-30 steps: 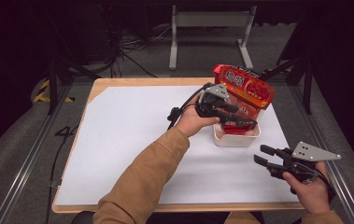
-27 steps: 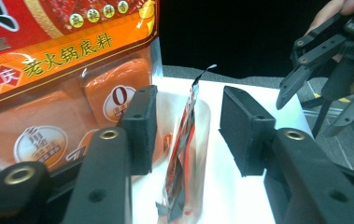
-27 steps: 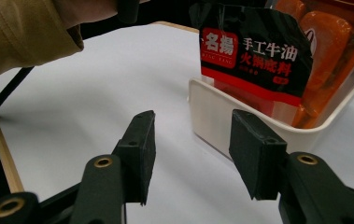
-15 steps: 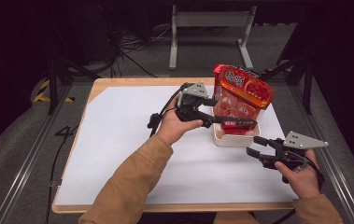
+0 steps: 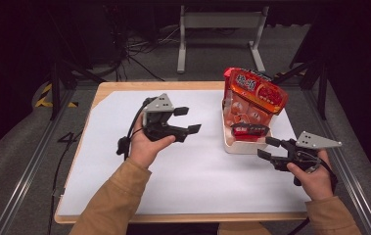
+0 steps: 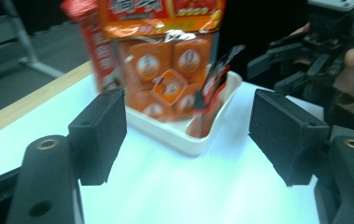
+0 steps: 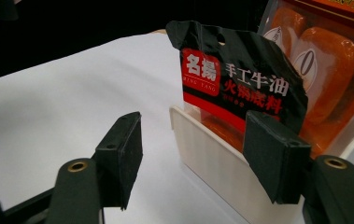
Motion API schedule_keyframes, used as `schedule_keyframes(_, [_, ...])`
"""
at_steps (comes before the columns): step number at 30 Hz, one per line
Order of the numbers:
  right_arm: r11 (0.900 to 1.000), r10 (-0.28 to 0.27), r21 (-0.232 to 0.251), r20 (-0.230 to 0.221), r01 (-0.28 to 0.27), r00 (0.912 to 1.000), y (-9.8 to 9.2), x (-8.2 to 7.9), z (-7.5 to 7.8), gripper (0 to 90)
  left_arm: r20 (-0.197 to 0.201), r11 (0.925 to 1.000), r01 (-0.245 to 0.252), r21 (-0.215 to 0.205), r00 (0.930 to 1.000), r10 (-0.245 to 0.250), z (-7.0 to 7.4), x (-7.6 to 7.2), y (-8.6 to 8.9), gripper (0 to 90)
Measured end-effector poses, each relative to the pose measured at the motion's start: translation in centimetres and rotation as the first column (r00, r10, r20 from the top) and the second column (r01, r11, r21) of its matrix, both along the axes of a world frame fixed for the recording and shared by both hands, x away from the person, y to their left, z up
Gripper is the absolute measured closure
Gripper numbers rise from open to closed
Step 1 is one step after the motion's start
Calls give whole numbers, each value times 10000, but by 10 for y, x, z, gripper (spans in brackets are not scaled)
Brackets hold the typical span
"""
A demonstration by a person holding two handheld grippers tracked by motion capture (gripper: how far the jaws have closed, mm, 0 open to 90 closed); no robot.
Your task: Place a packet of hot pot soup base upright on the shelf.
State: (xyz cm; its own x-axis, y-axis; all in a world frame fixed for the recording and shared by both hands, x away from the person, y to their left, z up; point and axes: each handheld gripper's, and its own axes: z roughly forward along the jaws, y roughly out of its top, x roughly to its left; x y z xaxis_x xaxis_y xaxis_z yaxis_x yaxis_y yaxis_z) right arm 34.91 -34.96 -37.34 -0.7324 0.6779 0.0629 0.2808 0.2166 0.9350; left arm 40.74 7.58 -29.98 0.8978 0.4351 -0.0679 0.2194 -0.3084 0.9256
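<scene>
The left hand-held gripper [image 5: 188, 120] hangs over the middle of the white surface [image 5: 124, 147], its jaws spread with nothing between them; they have just been opening, so it reads as released after setting something down. It points toward three o'clock, at the white tray [image 5: 244, 146], leaving a clear gap so the packs stand undisturbed.

The right hand-held gripper [image 5: 267, 148] sits at about four o'clock from the tray, jaws likewise parted and empty, having just been widening; in the right gripper view they frame the tray's near wall without touching it.

In the tray, the black-and-red hotpot base sachet [image 7: 240, 86] stands upright at the front, propped against the tall orange snack bag [image 5: 252, 95] behind it, probably so both labels stay readable and neither topples.
</scene>
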Motion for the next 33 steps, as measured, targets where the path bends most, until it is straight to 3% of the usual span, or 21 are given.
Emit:
schedule_keyframes(8, [9999, -162, -21, 37, 162, 9999, -3, 0, -2, 346, -59, 9983, -577, -32, 9983, 576, -17, -20, 41, 258])
schedule_keyframes(15, [9996, -277, -100, 63, 278, 9996, -3, -1, -7, 292, -114, 9922, -1243, -35, 9922, 1242, -44, -31, 70, 251])
schedule_keyframes(22, [9992, -353, -186, 156, 356, 9993, -4, -1, -14, 279, -298, 9831, -1830, 100, 9826, 1833, -77, -36, 87, 241])
schedule_keyframes(27, [9991, -383, -192, 190, 386, 9991, -6, -1, -20, 279, -413, 9744, -2164, 609, 9748, 2191, -100, -36, 95, 242])
schedule_keyframes(30, [9993, -293, -248, 96, 295, 9995, -4, -1, -26, 278, -777, 9743, -2238, 274, 9712, 2253, -109, -35, 98, 241])
schedule_keyframes(33, [9995, -182, -252, -29, 181, 9998, -3, 0, -31, 282, -642, 9723, -2293, 465, 9706, 2319, -116, -36, 98, 240])
